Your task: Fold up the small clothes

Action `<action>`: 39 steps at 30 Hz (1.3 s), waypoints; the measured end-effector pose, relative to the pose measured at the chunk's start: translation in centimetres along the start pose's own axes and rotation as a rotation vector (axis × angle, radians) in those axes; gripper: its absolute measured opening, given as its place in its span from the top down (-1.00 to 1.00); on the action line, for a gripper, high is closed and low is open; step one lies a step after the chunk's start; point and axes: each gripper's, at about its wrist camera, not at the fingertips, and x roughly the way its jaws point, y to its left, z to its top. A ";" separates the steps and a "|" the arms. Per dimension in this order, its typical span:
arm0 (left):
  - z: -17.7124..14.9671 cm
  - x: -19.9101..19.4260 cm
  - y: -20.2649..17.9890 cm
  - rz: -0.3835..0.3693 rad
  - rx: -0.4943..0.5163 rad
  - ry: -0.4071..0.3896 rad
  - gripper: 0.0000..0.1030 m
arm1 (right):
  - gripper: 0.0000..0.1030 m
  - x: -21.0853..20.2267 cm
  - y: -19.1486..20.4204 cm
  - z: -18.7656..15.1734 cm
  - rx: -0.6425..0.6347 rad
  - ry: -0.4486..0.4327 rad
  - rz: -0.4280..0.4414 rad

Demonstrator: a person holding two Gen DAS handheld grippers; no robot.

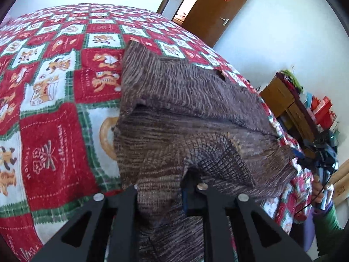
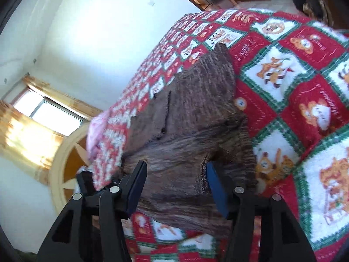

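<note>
The brown striped knitted garment [image 1: 192, 113] is lying partly folded across the middle of the frame on the red, white and green checked bedspread [image 1: 54, 109]. The left claw [image 1: 161, 190] is pinching its near edge at the bottom centre, while the right claw [image 2: 174, 185] is standing spread around another edge, not visibly gripping. Lifting both edges evenly should be keeping the fold square.
</note>
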 end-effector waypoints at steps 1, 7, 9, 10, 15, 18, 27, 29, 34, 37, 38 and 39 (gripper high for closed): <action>0.3 0.0 0.2 -0.019 -0.017 -0.003 0.60 | -0.13 0.0 -0.3 0.3 0.020 -0.007 0.009; 1.6 -0.8 0.2 -0.191 -0.071 -0.034 0.50 | -0.13 -0.7 -2.1 1.9 0.122 -0.060 0.042; 1.7 -1.4 0.1 -0.220 -0.062 -0.067 0.29 | -0.13 -1.9 -2.5 2.0 0.135 -0.079 0.066; 1.9 -1.7 0.2 -0.222 -0.071 -0.095 0.27 | -0.13 -2.4 -2.9 2.0 0.164 -0.095 0.115; 1.6 -2.2 2.2 -0.207 -0.191 -0.177 0.43 | -0.13 -4.5 -3.6 2.4 0.147 -0.143 0.051; 1.3 -1.5 1.6 -0.134 -0.125 -0.139 0.44 | -0.13 -3.8 -1.0 1.8 -0.102 -0.059 -0.259; 1.4 0.3 0.0 -0.106 -0.061 -0.078 0.26 | -0.13 2.2 1.1 -0.1 -0.197 0.202 -0.121; 1.6 0.1 -0.2 -0.078 -0.043 -0.075 0.27 | -0.13 3.4 1.6 -0.5 -0.162 0.246 -0.033; 2.0 -1.0 0.4 -0.067 -0.043 -0.086 0.27 | -0.13 1.8 0.3 2.9 -0.008 0.001 0.092; 2.0 -2.3 0.3 -0.065 0.003 -0.089 0.27 | -0.13 -0.2 -0.7 3.6 0.044 -0.094 0.092; 2.0 -2.5 0.2 -0.065 0.024 -0.082 0.19 | -0.13 -0.8 -0.5 3.3 0.024 -0.092 0.065; 1.9 -2.7 0.1 -0.053 0.047 -0.075 0.12 | -0.13 -1.1 -0.3 2.8 -0.005 -0.087 0.039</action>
